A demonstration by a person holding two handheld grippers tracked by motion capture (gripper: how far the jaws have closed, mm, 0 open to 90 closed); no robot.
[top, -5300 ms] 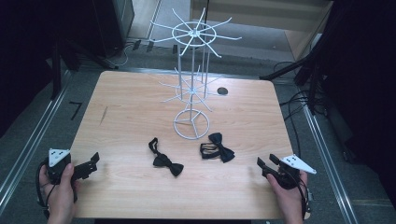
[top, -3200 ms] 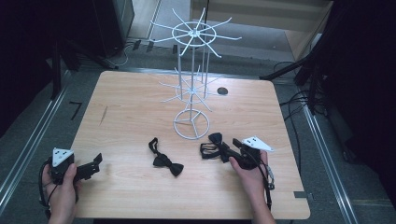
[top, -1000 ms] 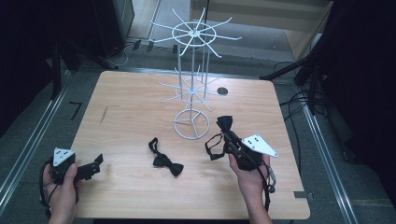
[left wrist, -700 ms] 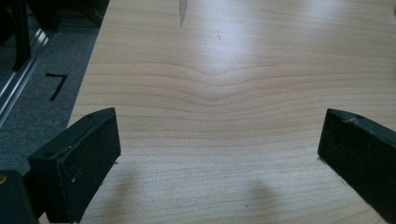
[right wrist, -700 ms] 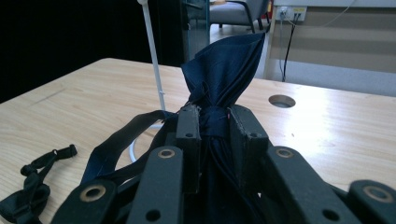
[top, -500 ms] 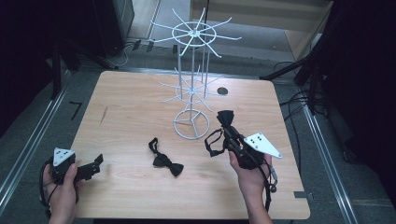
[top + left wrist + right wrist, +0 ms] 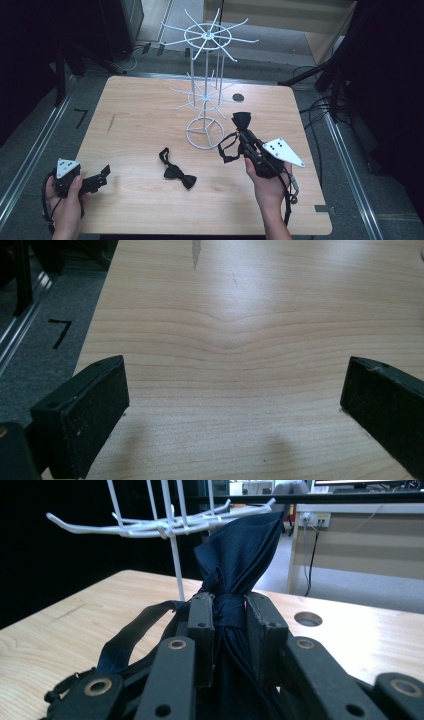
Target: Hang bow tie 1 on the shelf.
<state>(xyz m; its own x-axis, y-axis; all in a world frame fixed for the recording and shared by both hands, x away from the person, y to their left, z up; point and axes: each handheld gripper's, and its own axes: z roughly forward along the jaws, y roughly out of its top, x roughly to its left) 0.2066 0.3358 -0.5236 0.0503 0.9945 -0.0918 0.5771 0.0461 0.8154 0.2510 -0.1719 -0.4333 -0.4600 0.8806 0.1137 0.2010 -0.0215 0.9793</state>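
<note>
Since the earliest shot, the right gripper [image 7: 243, 138] has crossed to the bow ties, picked one up, and now holds it lifted off the table [image 7: 150, 110], close to the wire rack [image 7: 205, 100]; the left gripper [image 7: 97, 179] hasn't budged from the near left corner; its jaws stand wide apart over bare wood, holding nothing. Jaws on the right are pinched onto the held bow tie [image 7: 240, 565] right at its centre knot, one wing sticking up past the pads [image 7: 201, 630], strap loop [image 7: 227, 147] dangling underneath. It looks light, soft and floppy fabric; the knot seems the smartest place to grab, since the wings would just fold, and that loose strap is probably what goes over a hook. Second bow tie [image 7: 175, 171] lies flat mid-table, well apart; beyond it stands the rack with its lower hooks [image 7: 150, 527] just behind the lifted tie.
</note>
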